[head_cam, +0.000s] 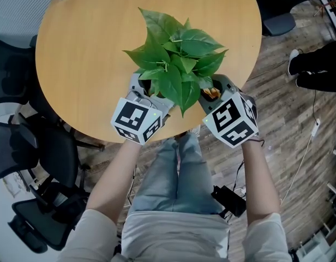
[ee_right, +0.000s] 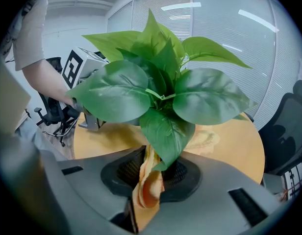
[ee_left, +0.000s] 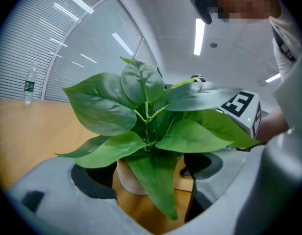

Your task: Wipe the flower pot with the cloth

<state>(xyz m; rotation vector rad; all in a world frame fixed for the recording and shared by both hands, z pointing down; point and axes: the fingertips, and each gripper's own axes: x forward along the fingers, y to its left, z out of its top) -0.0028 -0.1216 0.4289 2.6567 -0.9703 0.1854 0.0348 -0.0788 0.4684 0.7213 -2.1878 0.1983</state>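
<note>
A leafy green plant [head_cam: 176, 64] stands in a pale pot [ee_left: 131, 180] near the front edge of the round wooden table [head_cam: 86, 53]. In the head view the leaves hide the pot. My left gripper [head_cam: 149, 89] is at the pot's left side. In the left gripper view its jaws [ee_left: 146, 173] stand wide, with the pot between them close to one pad and bare wood showing beside the other. My right gripper [head_cam: 214, 89] is at the pot's right side, shut on a folded orange cloth [ee_right: 148, 192] that hangs from its jaws under the leaves.
A water bottle [ee_left: 29, 84] stands at the table's far edge. Black office chairs [head_cam: 31, 146] crowd the left side. Another person's shoes [head_cam: 315, 70] rest on the wooden floor at the right. The table's front edge lies just below both grippers.
</note>
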